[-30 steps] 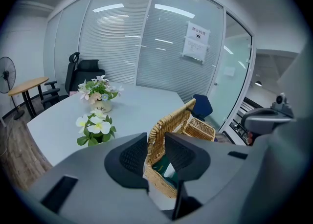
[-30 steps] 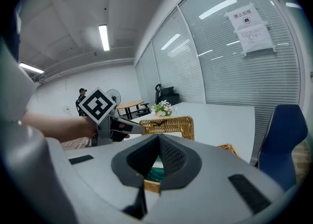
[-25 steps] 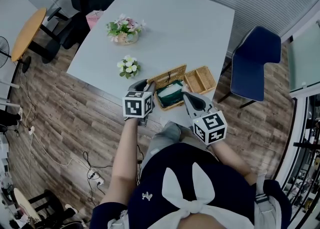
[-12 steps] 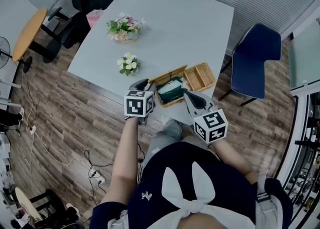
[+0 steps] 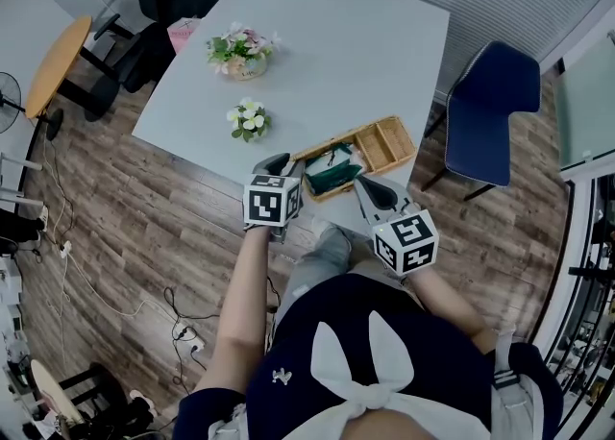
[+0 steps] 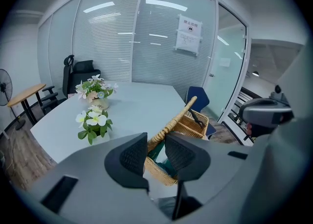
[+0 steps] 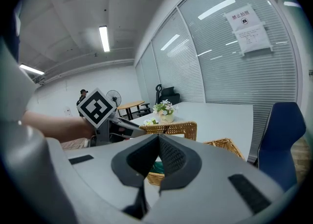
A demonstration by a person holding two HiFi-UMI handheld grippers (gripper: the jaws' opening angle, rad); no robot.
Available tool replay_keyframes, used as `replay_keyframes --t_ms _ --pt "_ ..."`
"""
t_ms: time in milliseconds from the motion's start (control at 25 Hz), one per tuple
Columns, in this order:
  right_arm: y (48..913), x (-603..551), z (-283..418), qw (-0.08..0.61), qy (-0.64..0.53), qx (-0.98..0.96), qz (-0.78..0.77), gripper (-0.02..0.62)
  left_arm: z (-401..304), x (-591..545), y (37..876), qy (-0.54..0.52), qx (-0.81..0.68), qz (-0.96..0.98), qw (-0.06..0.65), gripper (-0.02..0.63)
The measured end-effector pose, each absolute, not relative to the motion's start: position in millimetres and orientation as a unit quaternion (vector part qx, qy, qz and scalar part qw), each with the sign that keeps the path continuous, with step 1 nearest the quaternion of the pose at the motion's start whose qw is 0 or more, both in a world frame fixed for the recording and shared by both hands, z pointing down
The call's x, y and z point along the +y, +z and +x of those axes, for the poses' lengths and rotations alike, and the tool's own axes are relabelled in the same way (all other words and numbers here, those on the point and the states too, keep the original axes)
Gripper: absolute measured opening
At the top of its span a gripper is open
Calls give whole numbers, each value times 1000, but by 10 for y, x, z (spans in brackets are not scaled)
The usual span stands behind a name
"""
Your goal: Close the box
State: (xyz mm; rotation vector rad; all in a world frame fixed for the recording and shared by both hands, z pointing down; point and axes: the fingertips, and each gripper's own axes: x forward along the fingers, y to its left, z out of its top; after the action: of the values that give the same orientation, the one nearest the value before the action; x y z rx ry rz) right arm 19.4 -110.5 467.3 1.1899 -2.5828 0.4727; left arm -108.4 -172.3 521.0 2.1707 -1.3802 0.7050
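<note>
Wicker box (image 5: 332, 179) at the near edge of the table (image 5: 346, 44), open, with something green inside. Lid (image 6: 172, 120) raised and tilted, on the far side of the box. Left gripper (image 6: 155, 142) clamped on the lid's edge — wicker rim between both pads. Right gripper (image 7: 158, 140) just beside the box, near right, jaws closed together, nothing between them. Basket (image 5: 386, 143) right of the box — touching or only beside, cannot tell. Farther left, flowers (image 5: 250, 119) and a bouquet (image 5: 240, 49). Chair (image 5: 490, 107) beyond the table's right edge.
</note>
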Motion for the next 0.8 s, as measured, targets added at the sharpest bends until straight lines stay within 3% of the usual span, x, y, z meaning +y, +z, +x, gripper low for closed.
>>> replay_keyframes --t_ms 800 --pt "4707 -959 301 130 169 -881 423 4 -1012 -1553 5282 293 -498 789 209 118"
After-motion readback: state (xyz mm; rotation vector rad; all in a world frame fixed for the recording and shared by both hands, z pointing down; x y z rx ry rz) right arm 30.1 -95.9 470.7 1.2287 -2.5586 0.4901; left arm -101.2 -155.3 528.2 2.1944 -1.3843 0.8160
